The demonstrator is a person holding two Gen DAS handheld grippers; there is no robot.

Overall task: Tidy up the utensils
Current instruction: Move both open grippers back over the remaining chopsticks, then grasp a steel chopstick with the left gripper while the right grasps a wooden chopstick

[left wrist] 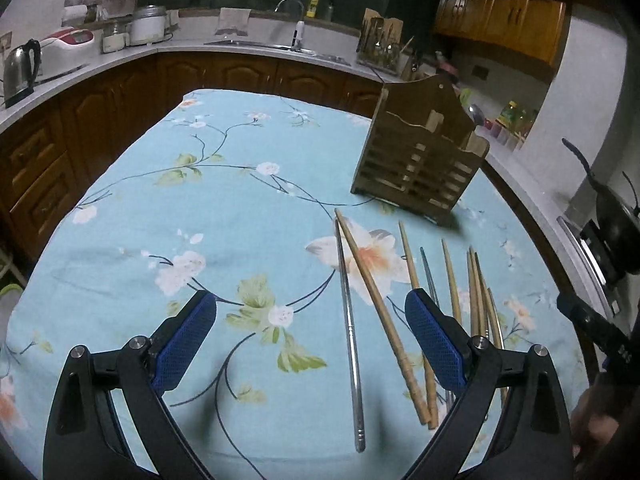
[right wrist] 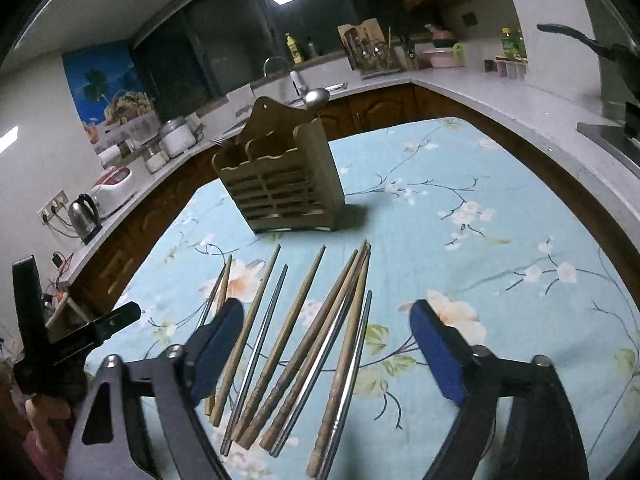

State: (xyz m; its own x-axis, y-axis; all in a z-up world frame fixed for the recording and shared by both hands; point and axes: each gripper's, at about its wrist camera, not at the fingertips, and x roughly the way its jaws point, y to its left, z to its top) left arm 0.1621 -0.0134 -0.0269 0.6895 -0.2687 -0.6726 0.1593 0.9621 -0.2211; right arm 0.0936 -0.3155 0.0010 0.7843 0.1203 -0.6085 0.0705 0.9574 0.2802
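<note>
Jaws on both grippers stand wide apart, nothing clamped: left gripper [left wrist: 310, 332], right gripper [right wrist: 326, 332], blue textured pads. Floral light-blue tablecloth [right wrist: 500, 184] fills mid-frame. Slatted wooden utensil holder [right wrist: 280, 184] stands upper centre. Tapered wooden chopsticks [right wrist: 294, 320] and slim metal chopsticks [left wrist: 348, 320] lie fanned below it, centre frame.

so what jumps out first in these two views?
The chopsticks, wooden and metal, fanned loose on the flowered blue tablecloth just ahead of both grippers. Behind them stands the slatted wooden holder, with a spoon sticking up at its back. The left gripper and right gripper are both open, holding nothing.
</note>
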